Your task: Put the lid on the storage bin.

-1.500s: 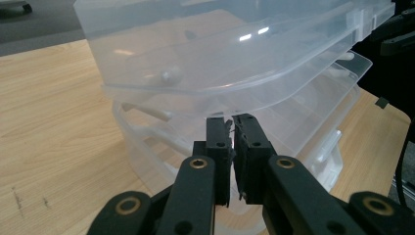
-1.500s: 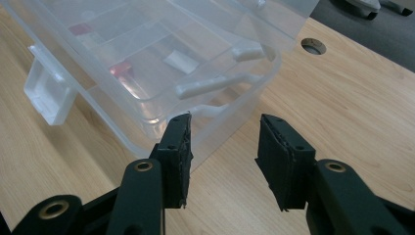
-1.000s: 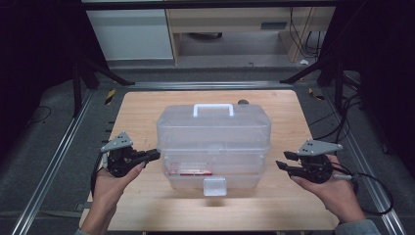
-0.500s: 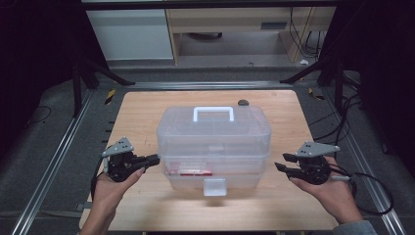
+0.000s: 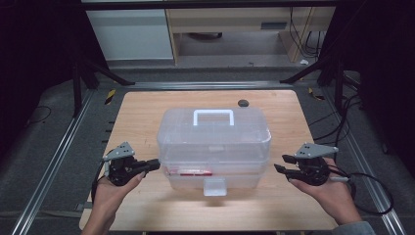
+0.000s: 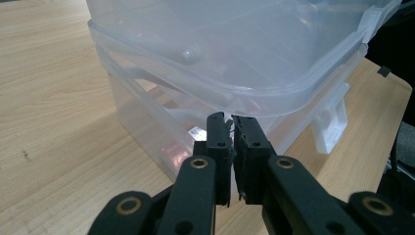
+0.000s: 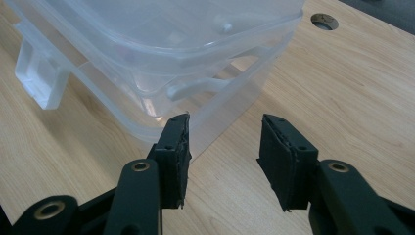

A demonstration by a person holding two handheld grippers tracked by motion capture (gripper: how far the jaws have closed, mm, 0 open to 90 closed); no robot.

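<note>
While the clear plastic box (image 5: 214,147) sits in the middle of the counter (image 5: 142,110) with its long axis running side to side, one hand-held gripper waits at each short end, so the box lies straight inward from both. The left hand-held gripper (image 5: 152,164) has its jaws pressed together on nothing, tips just beside the box's left end wall below the lid rim (image 6: 254,93). The right hand-held gripper (image 5: 283,164) stands half spread and empty, a little apart from the right end. The left looks the nearer of the two. The white handle (image 5: 213,116) lies along the top and the front latch (image 5: 215,186) faces the person, between the two hands.
</note>
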